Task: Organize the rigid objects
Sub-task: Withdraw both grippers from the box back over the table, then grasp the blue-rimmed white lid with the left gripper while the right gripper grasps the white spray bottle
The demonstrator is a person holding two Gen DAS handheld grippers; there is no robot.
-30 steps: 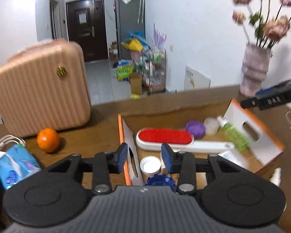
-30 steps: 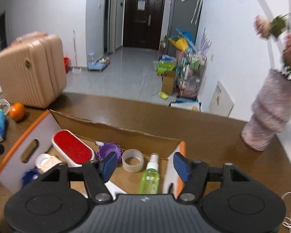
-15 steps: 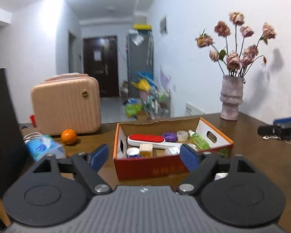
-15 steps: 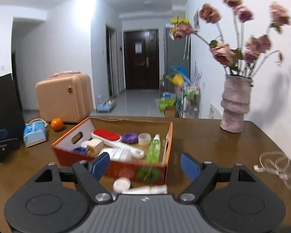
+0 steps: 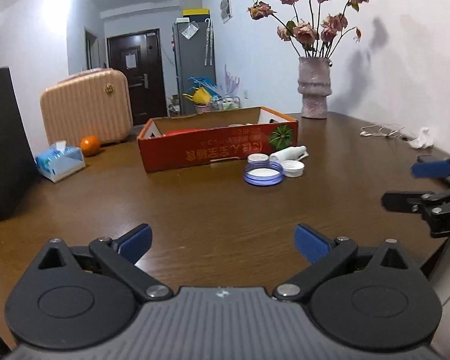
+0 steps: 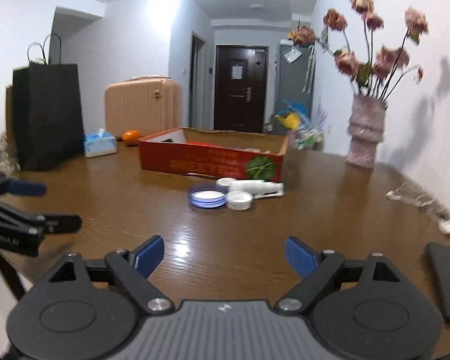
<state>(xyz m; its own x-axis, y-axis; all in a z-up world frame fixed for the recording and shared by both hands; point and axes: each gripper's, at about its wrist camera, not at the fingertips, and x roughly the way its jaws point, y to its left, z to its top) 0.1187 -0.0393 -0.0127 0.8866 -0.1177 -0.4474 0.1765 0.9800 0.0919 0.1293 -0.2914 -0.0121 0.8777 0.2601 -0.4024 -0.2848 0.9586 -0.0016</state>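
Observation:
A red cardboard box [image 5: 219, 147] [image 6: 210, 162] stands on the brown table with a red brush and other items partly visible inside. In front of it lie a blue-rimmed lid [image 5: 263, 174] [image 6: 207, 195], a white cap [image 5: 293, 169] [image 6: 239, 200], another white lid [image 5: 257, 158] and a white tube [image 5: 288, 153] [image 6: 256, 186]. My left gripper [image 5: 223, 244] is open and empty, low over the near table. My right gripper [image 6: 225, 255] is open and empty, also near the front edge; it shows at the right of the left wrist view [image 5: 429, 186].
A pink suitcase [image 5: 87, 108], an orange [image 5: 89, 145], a tissue pack [image 5: 60, 162] and a black bag [image 6: 48, 114] stand at the left. A vase of dried flowers [image 5: 314, 96] stands back right. White cable [image 5: 381, 132] and a black object [image 6: 447, 282] lie at right.
Both grippers have pulled back from above the box to low over the near table. Both have opened wider. The box now looks far off.

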